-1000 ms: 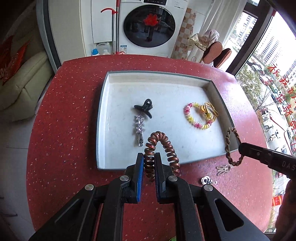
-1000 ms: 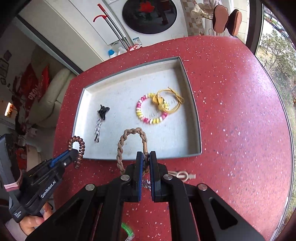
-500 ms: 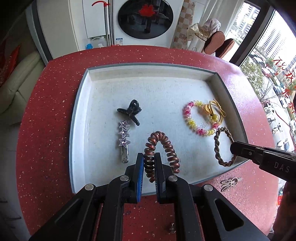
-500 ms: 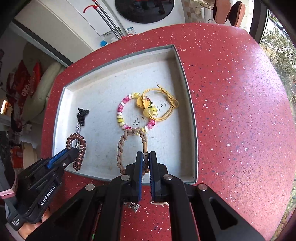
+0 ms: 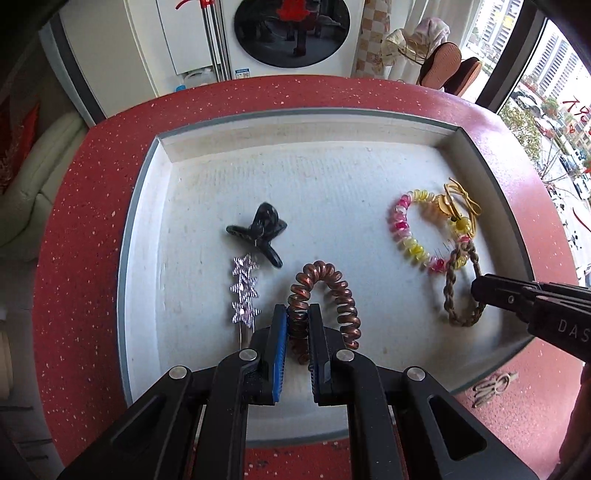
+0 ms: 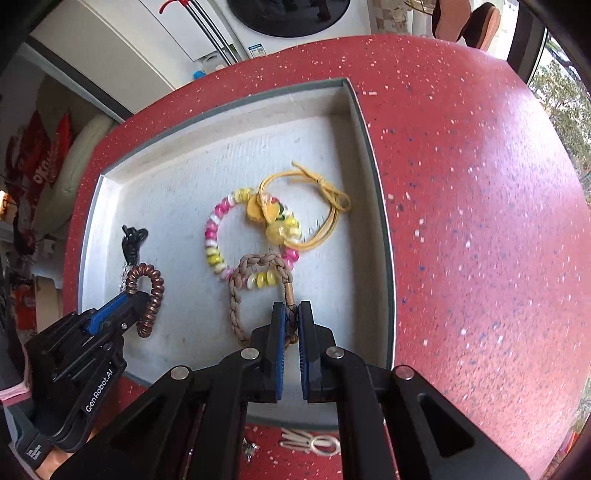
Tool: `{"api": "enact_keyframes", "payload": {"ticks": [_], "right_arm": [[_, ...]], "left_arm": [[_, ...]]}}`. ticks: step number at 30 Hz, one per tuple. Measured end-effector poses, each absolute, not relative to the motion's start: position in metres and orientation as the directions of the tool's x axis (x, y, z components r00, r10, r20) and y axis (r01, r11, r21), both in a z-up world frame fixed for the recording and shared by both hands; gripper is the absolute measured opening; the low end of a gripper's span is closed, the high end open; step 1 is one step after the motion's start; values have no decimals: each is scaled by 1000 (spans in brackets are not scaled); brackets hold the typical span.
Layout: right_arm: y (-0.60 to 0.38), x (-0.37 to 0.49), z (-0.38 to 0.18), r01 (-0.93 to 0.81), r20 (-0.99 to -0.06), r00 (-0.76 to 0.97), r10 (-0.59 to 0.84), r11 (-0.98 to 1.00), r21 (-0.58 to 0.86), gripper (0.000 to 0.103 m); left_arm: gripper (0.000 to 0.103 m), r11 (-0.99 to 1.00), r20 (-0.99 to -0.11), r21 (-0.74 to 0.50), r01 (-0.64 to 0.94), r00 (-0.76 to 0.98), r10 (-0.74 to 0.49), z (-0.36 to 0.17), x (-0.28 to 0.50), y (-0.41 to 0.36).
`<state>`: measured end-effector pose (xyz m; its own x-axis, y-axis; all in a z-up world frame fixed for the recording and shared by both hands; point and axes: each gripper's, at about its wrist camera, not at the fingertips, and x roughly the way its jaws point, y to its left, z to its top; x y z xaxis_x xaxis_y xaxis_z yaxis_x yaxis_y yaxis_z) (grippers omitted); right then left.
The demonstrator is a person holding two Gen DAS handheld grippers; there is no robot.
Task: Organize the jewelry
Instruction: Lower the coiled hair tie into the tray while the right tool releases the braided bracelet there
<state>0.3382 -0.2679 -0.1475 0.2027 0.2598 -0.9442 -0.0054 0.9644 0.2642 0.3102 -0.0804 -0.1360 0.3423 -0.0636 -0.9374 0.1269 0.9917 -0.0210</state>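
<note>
A white tray (image 5: 147,206) sits on the red table (image 5: 74,258). My left gripper (image 5: 298,314) is shut on a copper spiral hair tie (image 5: 332,291) and holds it over the tray's near part; it also shows in the right wrist view (image 6: 147,291). My right gripper (image 6: 291,312) is shut on a brown braided bracelet (image 6: 236,302), over the tray's right side (image 5: 452,291). Its loop overlaps a pink and yellow bead bracelet (image 5: 410,236) with a yellow cord (image 6: 325,206). A black claw clip (image 5: 260,230) and a silver star clip (image 5: 243,291) lie in the tray.
A pale small clip (image 6: 310,441) and a small metal piece (image 6: 249,448) lie on the table in front of the tray. A washing machine (image 5: 291,33) and a sofa (image 5: 33,177) stand beyond the table.
Both grippers have moved forward from the tray's near rim to over the tray, carrying the spiral tie and the braided bracelet. The braided loop now overlaps the bead bracelet.
</note>
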Motion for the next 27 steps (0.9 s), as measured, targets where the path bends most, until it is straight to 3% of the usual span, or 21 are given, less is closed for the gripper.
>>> {"api": "enact_keyframes", "payload": {"ticks": [22,27], "right_arm": [[-280,343,-139,6,-920,216,327,942,336,10],[-285,337,-134,16,-917,227,328,940,340,32]], "left_arm": [[29,991,-920,33,127,392,-19,-124,314,-90],[29,992,-922,22,120,386,-26,-124,312,-85]]}}
